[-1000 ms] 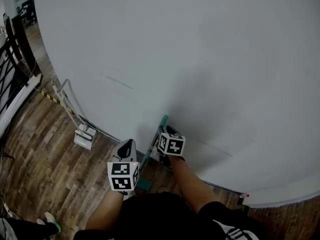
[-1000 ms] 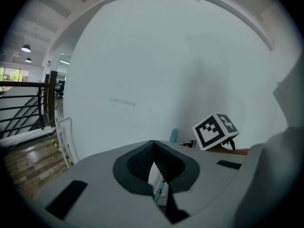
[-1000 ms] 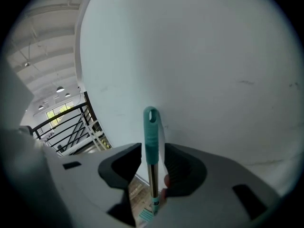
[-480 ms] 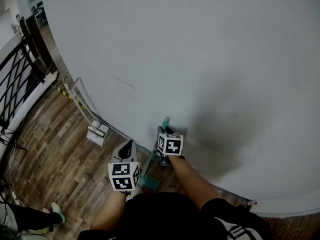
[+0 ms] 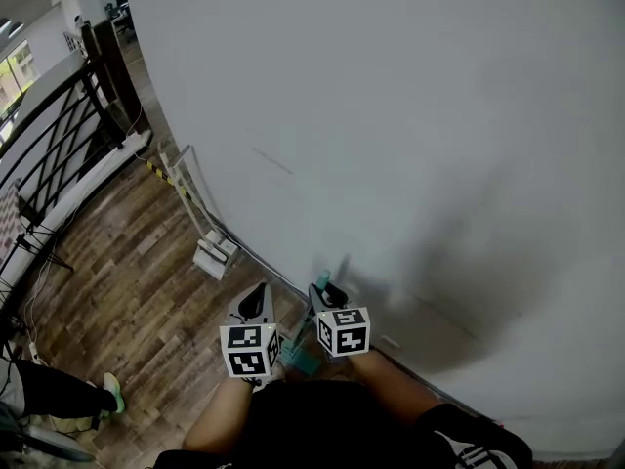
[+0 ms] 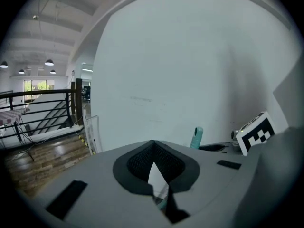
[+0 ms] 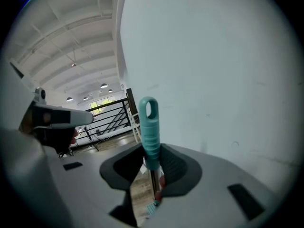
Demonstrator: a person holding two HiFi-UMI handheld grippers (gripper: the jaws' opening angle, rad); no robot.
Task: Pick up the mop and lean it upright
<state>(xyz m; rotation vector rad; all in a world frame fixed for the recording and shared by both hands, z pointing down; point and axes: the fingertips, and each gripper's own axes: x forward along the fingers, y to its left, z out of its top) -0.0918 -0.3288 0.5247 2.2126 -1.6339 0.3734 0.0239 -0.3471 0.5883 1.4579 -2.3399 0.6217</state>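
The mop's teal handle (image 7: 150, 127) stands upright against the white wall, its looped top above my right gripper (image 7: 152, 164), which is shut on the grip. In the head view the handle tip (image 5: 322, 279) pokes up just past my right gripper (image 5: 328, 293), and the teal mop head (image 5: 301, 360) rests on the floor between my two arms. My left gripper (image 5: 256, 297) hovers left of the handle, apart from it, its jaws together with nothing in them. From my left gripper (image 6: 153, 167), the handle tip (image 6: 196, 137) shows ahead to the right.
A large white wall (image 5: 410, 125) fills the front. A white frame (image 5: 193, 195) leans on it to the left, with a small white box (image 5: 215, 258) at its foot. A black railing (image 5: 59, 149) borders the wooden floor (image 5: 127, 311). Another person's shoe (image 5: 110, 395) is at lower left.
The head view has swung, so both grippers and the mop sit lower in the picture. The handle looks steeper and closer to the wall. My right gripper keeps hold of it.
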